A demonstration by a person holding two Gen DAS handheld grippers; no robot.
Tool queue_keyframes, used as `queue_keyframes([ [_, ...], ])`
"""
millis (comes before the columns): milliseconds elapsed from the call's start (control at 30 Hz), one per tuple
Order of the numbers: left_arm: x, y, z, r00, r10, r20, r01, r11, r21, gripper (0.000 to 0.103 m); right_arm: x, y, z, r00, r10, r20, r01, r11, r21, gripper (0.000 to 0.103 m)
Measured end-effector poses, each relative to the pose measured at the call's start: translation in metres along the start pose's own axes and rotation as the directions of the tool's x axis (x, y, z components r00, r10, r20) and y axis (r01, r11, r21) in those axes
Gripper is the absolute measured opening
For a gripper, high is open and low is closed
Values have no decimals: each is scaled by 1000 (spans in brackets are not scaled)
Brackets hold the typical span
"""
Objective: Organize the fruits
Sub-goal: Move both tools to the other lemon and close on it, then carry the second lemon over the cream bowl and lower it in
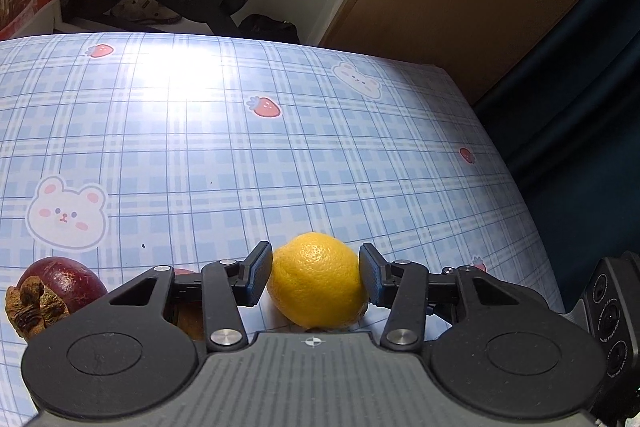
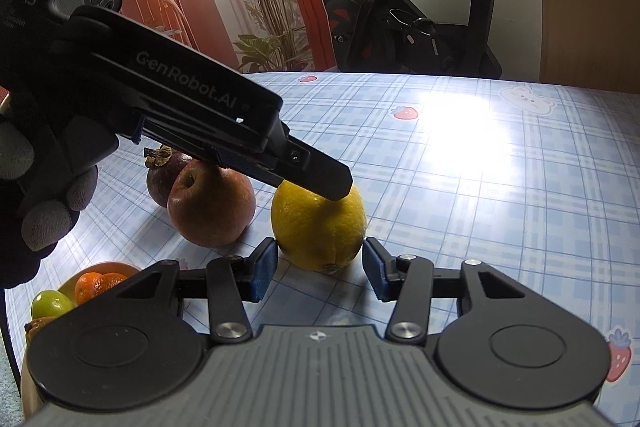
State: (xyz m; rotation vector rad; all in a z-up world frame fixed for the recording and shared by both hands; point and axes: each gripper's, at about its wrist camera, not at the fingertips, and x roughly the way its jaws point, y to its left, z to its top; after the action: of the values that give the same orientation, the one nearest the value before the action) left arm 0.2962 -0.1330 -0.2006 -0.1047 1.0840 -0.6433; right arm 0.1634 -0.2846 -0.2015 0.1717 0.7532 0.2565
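Observation:
A yellow lemon (image 1: 318, 281) sits on the blue checked tablecloth (image 1: 240, 155). My left gripper (image 1: 316, 273) is closed around it, both pads touching its sides. In the right wrist view the lemon (image 2: 316, 227) rests on the cloth with the left gripper's finger (image 2: 320, 173) across its top. My right gripper (image 2: 320, 267) is open and empty, just in front of the lemon. A red apple (image 2: 212, 205) and a dark purple mangosteen (image 2: 164, 175) stand left of the lemon. The mangosteen also shows in the left wrist view (image 1: 60, 285).
An orange bowl (image 2: 74, 285) at the lower left holds a small orange (image 2: 96, 287) and a green fruit (image 2: 50, 303). The table's far edge (image 1: 240, 41) faces an exercise bike (image 2: 400, 27). A dark curtain (image 1: 580, 107) hangs beyond the table's right edge.

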Motion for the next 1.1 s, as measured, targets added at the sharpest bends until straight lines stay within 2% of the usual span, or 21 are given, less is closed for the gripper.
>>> queue_keyframes([
  [333, -4, -3, -5, 1000, -3, 12, 3, 1000, 9, 49, -3, 0, 0, 1000, 6, -1, -6, 1000, 6, 51],
  [600, -31, -14, -17, 999, -3, 37, 1, 999, 37, 49, -24, 15, 0, 1000, 13, 8, -13, 1000, -5, 51],
  [1100, -85, -44, -72, 997, -33, 67, 30, 998, 54, 49, -85, 61, -25, 1000, 10, -1, -10, 999, -50, 50],
])
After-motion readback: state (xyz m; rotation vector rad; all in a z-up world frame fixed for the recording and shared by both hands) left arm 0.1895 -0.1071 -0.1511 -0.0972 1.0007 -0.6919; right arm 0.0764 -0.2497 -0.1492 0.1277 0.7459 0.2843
